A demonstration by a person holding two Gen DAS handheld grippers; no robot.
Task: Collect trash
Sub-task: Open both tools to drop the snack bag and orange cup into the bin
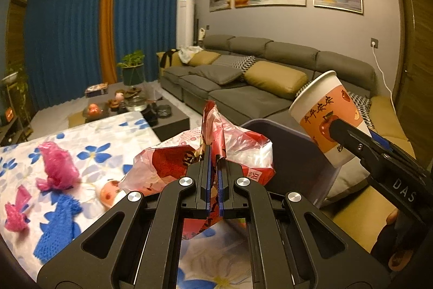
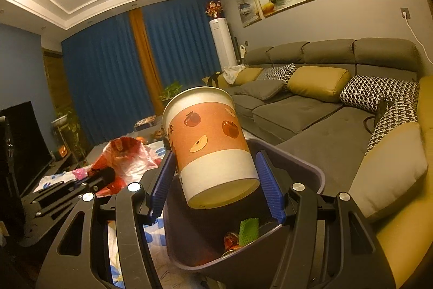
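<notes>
Paper cup (image 2: 209,148) sits clamped between right fingers (image 2: 162,178), apparently above bin (image 2: 311,169).

The left gripper (image 1: 213,167) sits clamped on the wrapper (image 1: 216,145), over the table (image 1: 113,132). Right of it stands the bin (image 2: 311,172), and above the bin's mouth the right gripper (image 2: 213,178) holds the paper cup (image 2: 211,142), tilted. Scraps (image 2: 243,232) lie in the bin. Two crumpled bags (image 1: 55,169) and a knitted cloth (image 1: 58,226) rest on the table's left. The sofa (image 1: 243,94) runs behind.
</notes>
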